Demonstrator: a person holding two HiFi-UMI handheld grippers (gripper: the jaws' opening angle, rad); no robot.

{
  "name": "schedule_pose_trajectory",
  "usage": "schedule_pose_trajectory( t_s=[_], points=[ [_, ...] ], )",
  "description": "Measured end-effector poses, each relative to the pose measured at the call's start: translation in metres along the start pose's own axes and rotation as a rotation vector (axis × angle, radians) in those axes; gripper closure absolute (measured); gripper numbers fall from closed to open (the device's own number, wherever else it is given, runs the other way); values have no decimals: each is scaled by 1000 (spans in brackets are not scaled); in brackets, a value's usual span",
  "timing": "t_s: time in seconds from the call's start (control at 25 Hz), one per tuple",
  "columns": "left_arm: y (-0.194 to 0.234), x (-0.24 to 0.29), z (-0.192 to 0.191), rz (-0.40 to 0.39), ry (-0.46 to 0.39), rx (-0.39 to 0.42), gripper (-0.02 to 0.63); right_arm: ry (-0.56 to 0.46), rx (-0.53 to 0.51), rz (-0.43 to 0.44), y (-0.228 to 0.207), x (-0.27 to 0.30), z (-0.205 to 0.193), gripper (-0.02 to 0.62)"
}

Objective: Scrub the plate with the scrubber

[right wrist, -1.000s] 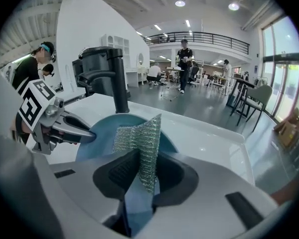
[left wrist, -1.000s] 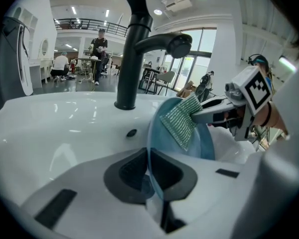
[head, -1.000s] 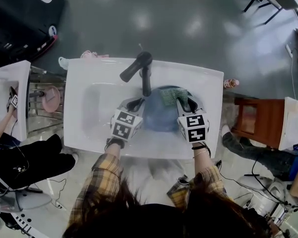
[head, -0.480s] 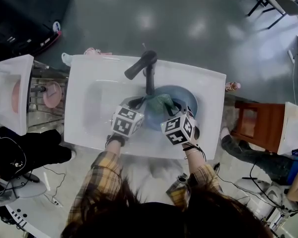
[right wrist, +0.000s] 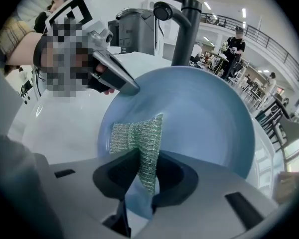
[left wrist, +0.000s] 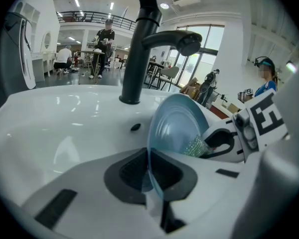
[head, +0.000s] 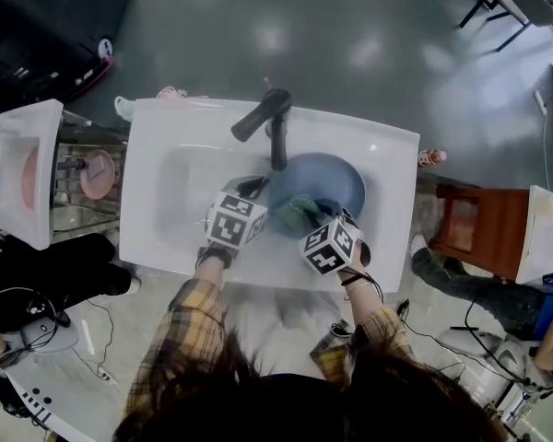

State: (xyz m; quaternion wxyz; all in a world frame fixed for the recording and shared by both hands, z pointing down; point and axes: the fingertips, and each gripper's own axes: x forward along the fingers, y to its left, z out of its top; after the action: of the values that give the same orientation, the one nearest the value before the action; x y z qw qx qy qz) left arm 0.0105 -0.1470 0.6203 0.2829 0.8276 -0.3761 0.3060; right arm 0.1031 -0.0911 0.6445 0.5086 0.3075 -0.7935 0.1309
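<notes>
A blue plate [head: 324, 187] is held tilted over the white sink [head: 175, 201], just below the black faucet [head: 264, 118]. My left gripper [head: 258, 203] is shut on the plate's left rim; in the left gripper view the plate [left wrist: 177, 128] stands edge-on between the jaws. My right gripper [head: 321, 217] is shut on a green mesh scrubber [head: 300, 213], which lies against the plate's near face. In the right gripper view the scrubber [right wrist: 139, 141] presses flat on the plate [right wrist: 199, 118], and the left gripper's fingers [right wrist: 117, 76] clamp the rim at upper left.
The sink's basin wall [left wrist: 55, 118] and the black faucet [left wrist: 142, 44] stand behind the plate. A second white basin [head: 18, 182] is at the left, a brown chair [head: 484, 224] at the right. Other people are seated on both sides.
My right gripper has carried the scrubber from the plate's far edge down across its face to the near left part. The left gripper and the plate have barely moved.
</notes>
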Motion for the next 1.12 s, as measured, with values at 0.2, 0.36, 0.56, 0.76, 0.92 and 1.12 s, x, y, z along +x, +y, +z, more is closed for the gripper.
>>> schedule_pose_trajectory(
  t_s=[0.2,0.36,0.56,0.76,0.92,1.12],
  points=[
    [3,0,-5,23,26,51,578,62,3,-7,-10,-5,-23,492],
    [4,-2,-13,21,53,85,578,89,-9,-67,-35,-19,-37,491],
    [5,-7,-17,14,61,86,577,88,-34,-137,-58,-29,-38,490],
    [4,-9,-17,8,64,96,575,58,-63,-196,-77,-34,-27,489],
    [1,-9,-18,5,63,75,575,23,-77,-237,-89,-38,-8,489],
    [2,-9,-22,11,73,61,574,-39,-29,-266,-95,-36,19,488]
  ],
)
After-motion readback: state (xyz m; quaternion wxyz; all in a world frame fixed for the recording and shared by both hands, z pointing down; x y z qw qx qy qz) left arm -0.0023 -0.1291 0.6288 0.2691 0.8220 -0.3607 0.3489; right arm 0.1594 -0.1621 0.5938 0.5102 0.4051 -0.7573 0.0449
